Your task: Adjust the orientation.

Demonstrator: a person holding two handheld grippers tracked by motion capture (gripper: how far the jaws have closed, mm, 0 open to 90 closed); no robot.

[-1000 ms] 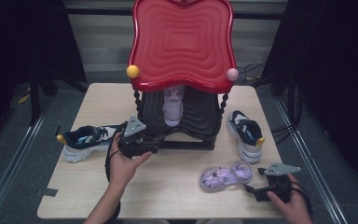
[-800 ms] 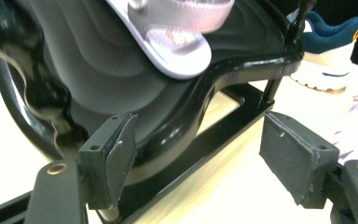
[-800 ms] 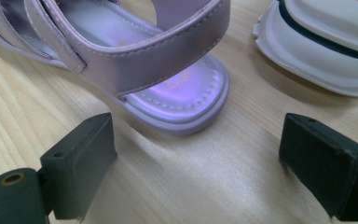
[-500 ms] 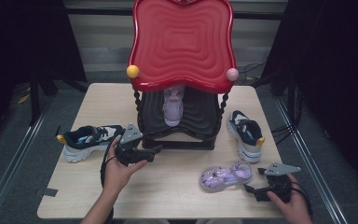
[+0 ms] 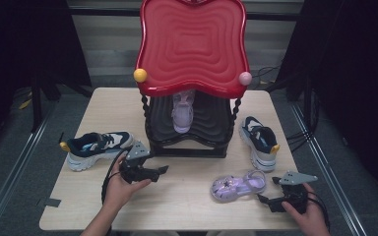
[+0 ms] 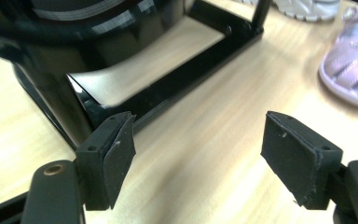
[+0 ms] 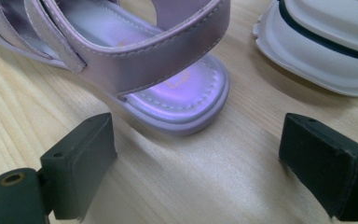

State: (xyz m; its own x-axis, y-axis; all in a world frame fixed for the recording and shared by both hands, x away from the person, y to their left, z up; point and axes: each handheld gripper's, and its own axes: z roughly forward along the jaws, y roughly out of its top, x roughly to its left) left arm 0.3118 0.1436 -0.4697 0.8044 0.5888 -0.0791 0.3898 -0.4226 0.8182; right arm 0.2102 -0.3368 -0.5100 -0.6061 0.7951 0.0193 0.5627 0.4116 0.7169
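While the purple sandal [image 5: 239, 184] is lying on the table [image 5: 187, 206] just ahead of the right gripper [image 5: 268, 200], whose jaws are gaping empty and unmoved, the left gripper [image 5: 161, 170] is sinking lower than a second ago before the black shoe rack [image 5: 189, 147]; its jaws are spread, gripping nothing.
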